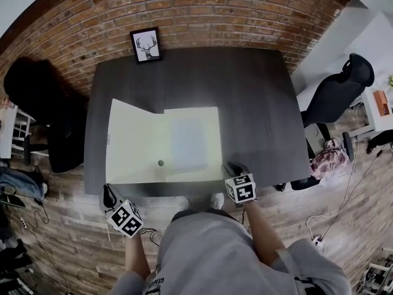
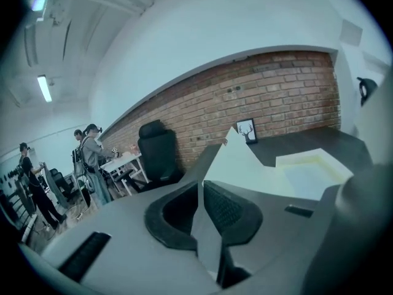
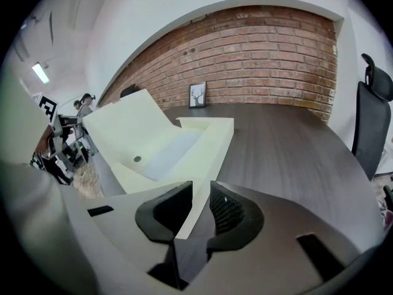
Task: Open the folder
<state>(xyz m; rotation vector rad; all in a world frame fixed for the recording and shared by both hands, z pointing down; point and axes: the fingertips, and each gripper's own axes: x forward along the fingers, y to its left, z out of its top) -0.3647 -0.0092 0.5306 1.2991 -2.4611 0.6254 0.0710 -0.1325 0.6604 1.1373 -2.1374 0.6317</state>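
Two claws: the left claw [image 2: 201, 192] is clamped on the thin pale-yellow cover flap [image 2: 232, 155]. The right claw [image 3: 201, 195] stands apart, with the folder's near corner showing in its gap and the pads not pressing it.
Views differ: only the left gripper view shows the flap pinched and standing up to a peak. The head view shows it as a flat-looking left panel.
Folder place: the flat pale-yellow folder [image 1: 184, 118] lies on the dark wood-grain table [image 1: 258, 103], near its front edge, between the claws.
Surroundings: a black-framed deer picture [image 1: 147, 45] stands at the table's back edge, by the red brick wall [image 1: 215, 11]. A black office chair [image 1: 336, 91] is to the right.
In the way: the flap hides part of the table from the left gripper view.
Folder look: partly open, with a paler sheet [image 1: 189, 141] inside and a small dark round spot [image 1: 161, 163] near the front.
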